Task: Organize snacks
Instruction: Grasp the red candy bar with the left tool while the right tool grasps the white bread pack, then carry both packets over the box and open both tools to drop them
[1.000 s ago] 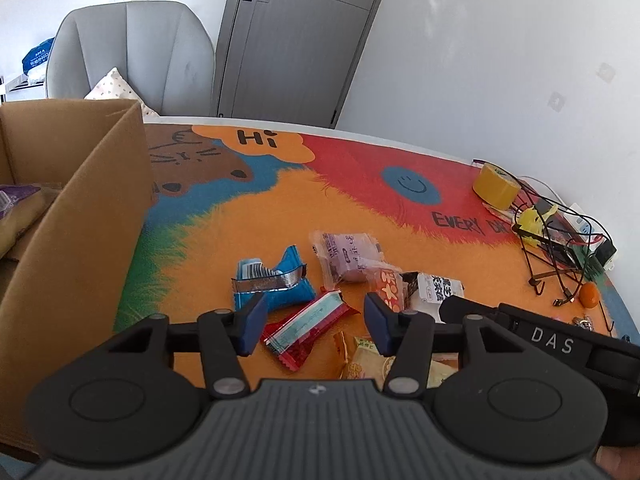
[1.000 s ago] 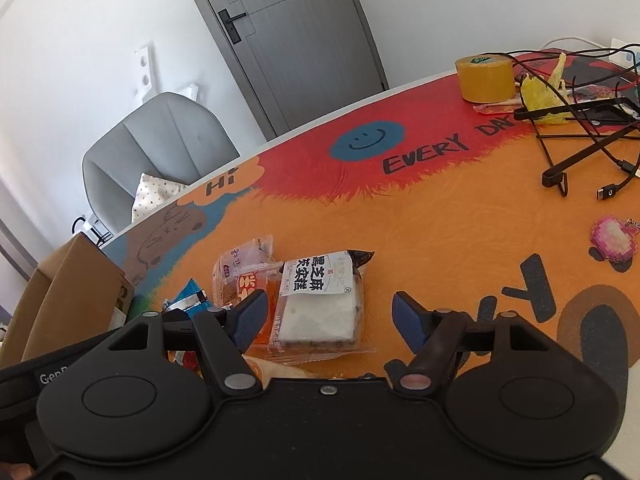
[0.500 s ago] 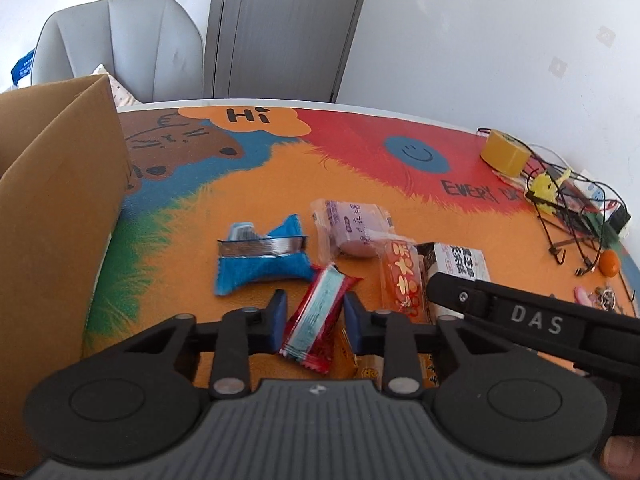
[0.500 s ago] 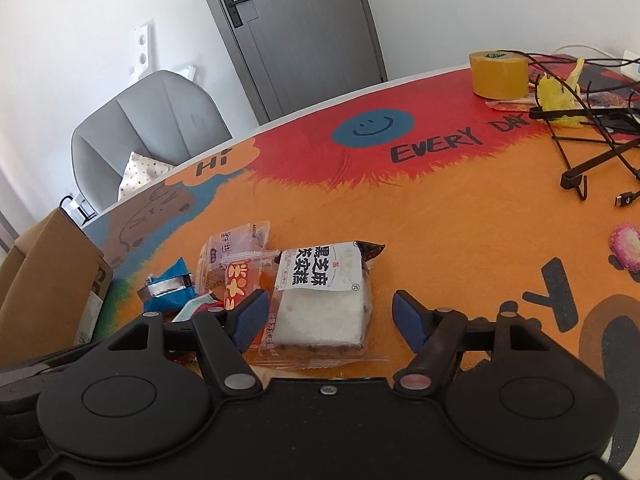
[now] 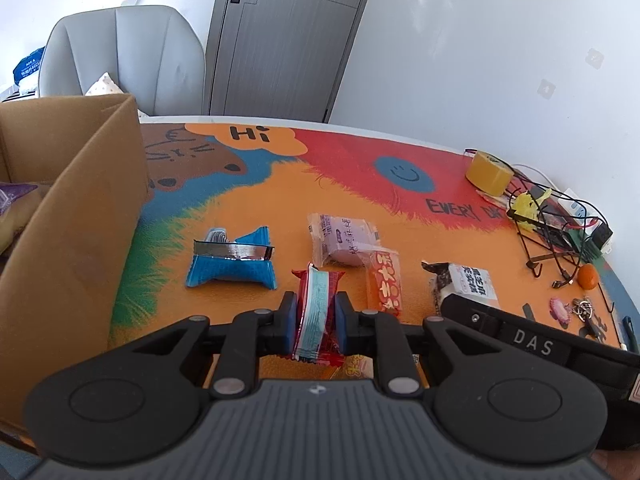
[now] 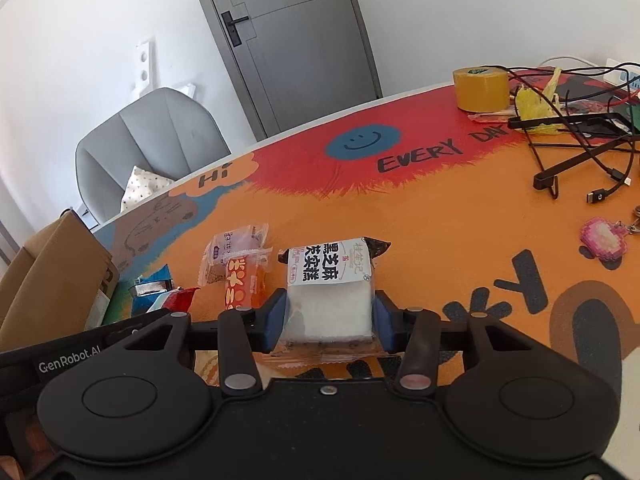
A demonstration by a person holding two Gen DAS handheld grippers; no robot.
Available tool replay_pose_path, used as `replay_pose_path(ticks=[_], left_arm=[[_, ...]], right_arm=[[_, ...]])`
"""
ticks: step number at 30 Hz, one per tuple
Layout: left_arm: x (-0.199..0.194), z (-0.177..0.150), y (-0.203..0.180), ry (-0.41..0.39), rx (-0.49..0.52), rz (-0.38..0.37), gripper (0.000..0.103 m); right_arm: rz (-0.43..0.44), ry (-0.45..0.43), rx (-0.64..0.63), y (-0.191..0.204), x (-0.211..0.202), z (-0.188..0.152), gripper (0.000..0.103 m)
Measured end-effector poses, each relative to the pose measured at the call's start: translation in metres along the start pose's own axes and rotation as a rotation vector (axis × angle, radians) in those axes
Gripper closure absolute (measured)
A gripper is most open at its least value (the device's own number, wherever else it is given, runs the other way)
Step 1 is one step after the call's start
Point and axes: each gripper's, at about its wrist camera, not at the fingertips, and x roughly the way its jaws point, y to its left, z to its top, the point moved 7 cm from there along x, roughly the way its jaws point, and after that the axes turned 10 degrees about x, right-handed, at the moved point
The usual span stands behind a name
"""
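I have the cardboard box standing open at the far left of the printed table mat, and it lies nearer my left side than my right, so whatever I hold on the left has the shorter way to go. On my right, the right gripper has its blue pads closed against the two flanks of the white sesame cake packet, whose label end points away from me along the fingers; it looks pinched but I judge it not yet lifted, since its sealed hem lies flat on the mat. On my left, the left gripper is narrowed onto the red and light-blue wafer bar, which stands on its edge between the pads with its long axis running straight ahead, parallel to the fingers. Just beyond lie the blue foil packet, the purple pastry packet and the orange snack stick, all loose between the grippers and the box.
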Motion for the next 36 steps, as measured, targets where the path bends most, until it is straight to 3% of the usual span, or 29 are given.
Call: replay_pose_path(ticks=[15, 36], left_arm=[[-0.051, 0.003, -0.004, -0.101, 0.01, 0.008, 0.084], [-0.157, 0.005, 0.026, -0.27, -0.017, 0.063, 0.084]], right_arm=[[0.057, -0.072, 0.025, 0.012, -0.042, -0.008, 0.058], [0.178, -0.184, -0.033, 0.069, -0.116, -0.016, 0.058]])
